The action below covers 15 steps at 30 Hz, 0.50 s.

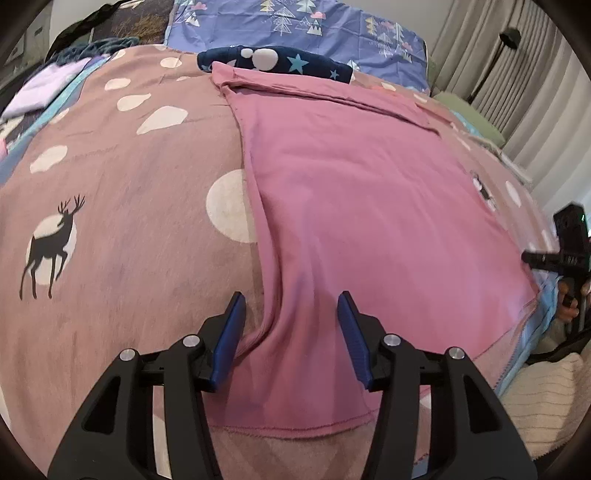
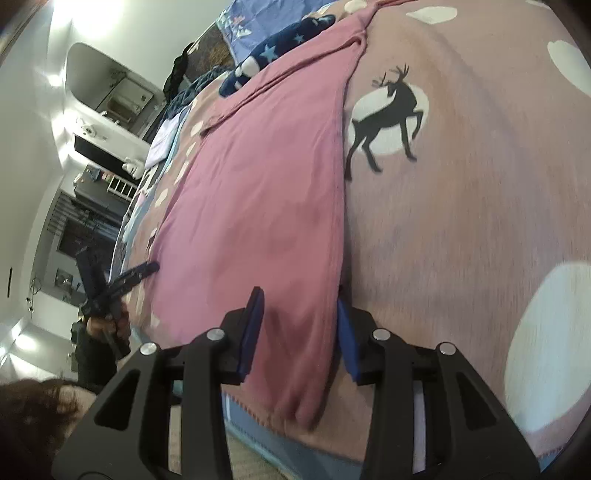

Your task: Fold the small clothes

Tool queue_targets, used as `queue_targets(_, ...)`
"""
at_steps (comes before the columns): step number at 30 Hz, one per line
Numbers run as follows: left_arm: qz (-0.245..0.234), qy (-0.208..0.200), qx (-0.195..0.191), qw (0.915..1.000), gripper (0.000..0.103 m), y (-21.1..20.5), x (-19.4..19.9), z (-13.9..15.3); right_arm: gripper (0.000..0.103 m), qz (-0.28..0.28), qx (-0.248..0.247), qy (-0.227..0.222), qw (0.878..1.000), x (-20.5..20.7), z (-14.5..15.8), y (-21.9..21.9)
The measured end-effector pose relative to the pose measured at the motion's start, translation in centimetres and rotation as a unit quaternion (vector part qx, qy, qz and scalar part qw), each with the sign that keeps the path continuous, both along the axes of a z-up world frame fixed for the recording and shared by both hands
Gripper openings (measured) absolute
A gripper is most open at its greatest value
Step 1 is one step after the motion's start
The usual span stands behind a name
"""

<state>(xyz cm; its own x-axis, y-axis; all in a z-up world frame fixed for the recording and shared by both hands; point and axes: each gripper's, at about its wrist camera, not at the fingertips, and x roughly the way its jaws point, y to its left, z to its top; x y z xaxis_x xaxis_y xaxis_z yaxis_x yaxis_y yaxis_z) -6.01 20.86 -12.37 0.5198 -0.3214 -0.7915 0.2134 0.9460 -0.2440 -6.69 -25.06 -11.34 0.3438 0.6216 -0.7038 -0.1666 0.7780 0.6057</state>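
Observation:
A pink garment (image 1: 369, 192) lies spread on a dusty-pink bed blanket (image 1: 122, 229) printed with white dots and a deer. My left gripper (image 1: 291, 328) is open near the garment's near hem, and a raised fold of the cloth runs up between its blue pads (image 1: 232, 332) without being pinched. My right gripper (image 2: 301, 328) is open and straddles a rounded corner of the pink garment (image 2: 258, 184) at the blanket's (image 2: 461, 221) edge; the cloth fills the gap. Each view shows the other gripper side-on at the edge: the right gripper (image 1: 532, 256), the left gripper (image 2: 151, 267).
A navy star-print garment (image 1: 273, 61) lies beyond the pink one, with a blue tree-print pillow (image 1: 295, 26) behind it. Folded lilac cloth (image 1: 40, 88) sits at the far left. Curtains (image 1: 517, 74) hang at the right. A cream knitted cloth (image 1: 546, 398) lies off the bed's edge.

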Motion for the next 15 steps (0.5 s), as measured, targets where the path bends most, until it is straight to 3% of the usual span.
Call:
queue_targets(4,0.031,0.006,-0.039,0.9988,0.052,2.0,0.5,-0.2,0.040,0.005,0.010,-0.002,1.000,0.0,-0.1,0.5)
queue_targets(7,0.052,0.006,-0.048,0.9975,0.041,3.0,1.4,-0.2,0.037,0.006,0.028,-0.003,1.000,0.8,-0.6,1.0)
queue_targets(9,0.053,0.007,-0.039,0.9978,0.027,3.0,1.7,-0.1,0.020,0.001,0.029,0.000,1.000,1.6,-0.7,1.4)
queue_targets(10,0.050,0.008,-0.038,0.9980,0.024,2.9,1.7,-0.1,0.005,-0.005,0.023,0.002,1.000,1.8,-0.7,1.5)
queue_targets(12,0.041,0.004,-0.032,0.9986,0.016,2.7,1.4,0.1,0.005,-0.025,0.030,-0.001,0.999,1.8,-0.5,0.8)
queue_targets(15,0.029,-0.003,-0.021,0.9994,0.014,2.3,0.7,0.4,0.004,-0.046,0.048,-0.031,0.997,0.8,1.0,-0.4)
